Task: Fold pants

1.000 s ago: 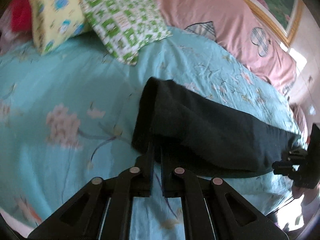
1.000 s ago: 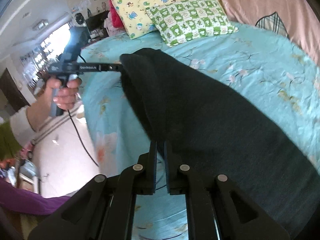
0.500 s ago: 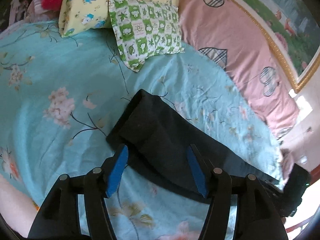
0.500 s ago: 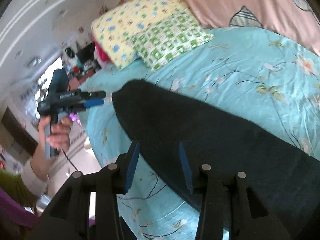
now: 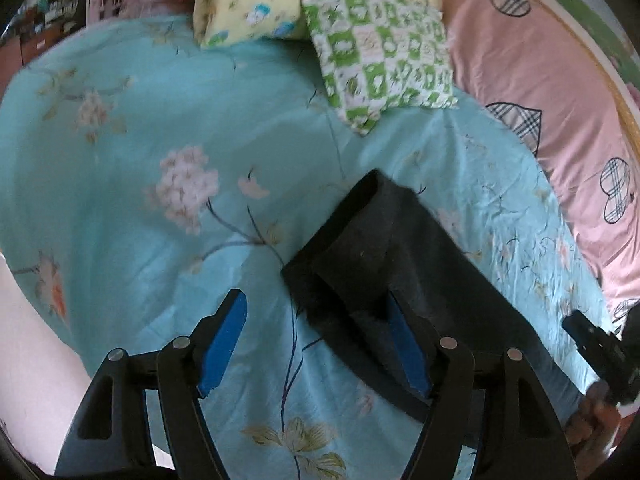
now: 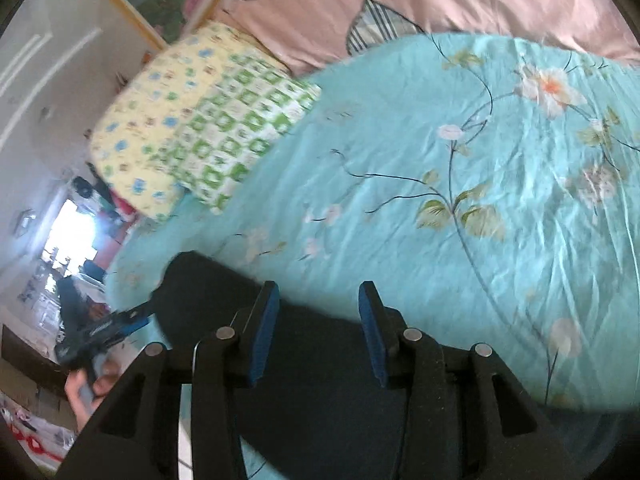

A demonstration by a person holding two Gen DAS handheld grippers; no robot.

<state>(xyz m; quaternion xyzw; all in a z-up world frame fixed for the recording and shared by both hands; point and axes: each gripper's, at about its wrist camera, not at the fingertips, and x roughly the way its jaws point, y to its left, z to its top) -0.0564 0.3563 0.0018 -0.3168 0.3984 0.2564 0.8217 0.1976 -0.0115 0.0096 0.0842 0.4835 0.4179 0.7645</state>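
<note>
The black pants (image 5: 384,248) lie in a long folded strip on the turquoise floral bedsheet (image 5: 140,128). My left gripper (image 5: 314,300) hovers over their near end with its jaws opening. The right blue pad (image 5: 404,344) overlaps the cloth and the left pad (image 5: 224,336) stands over bare sheet; neither presses on it. My right gripper (image 6: 319,292) is open above the other end of the pants (image 6: 208,280), holding nothing. Each gripper shows in the other's view: the right gripper (image 5: 592,340) at the far right, the left gripper (image 6: 108,328) at the lower left in a hand (image 6: 88,392).
A yellow pillow (image 5: 248,4) and a green-checked pillow (image 5: 380,52) lie at the head of the bed. A pink quilt (image 5: 540,80) runs along the far side. The bed's near edge drops to pale floor (image 5: 24,340) at the lower left.
Both grippers were shut on the pants' ends and have opened and let go. The pants now rest on the sheet. The right gripper has swung sideways and rolled; the left has rolled.
</note>
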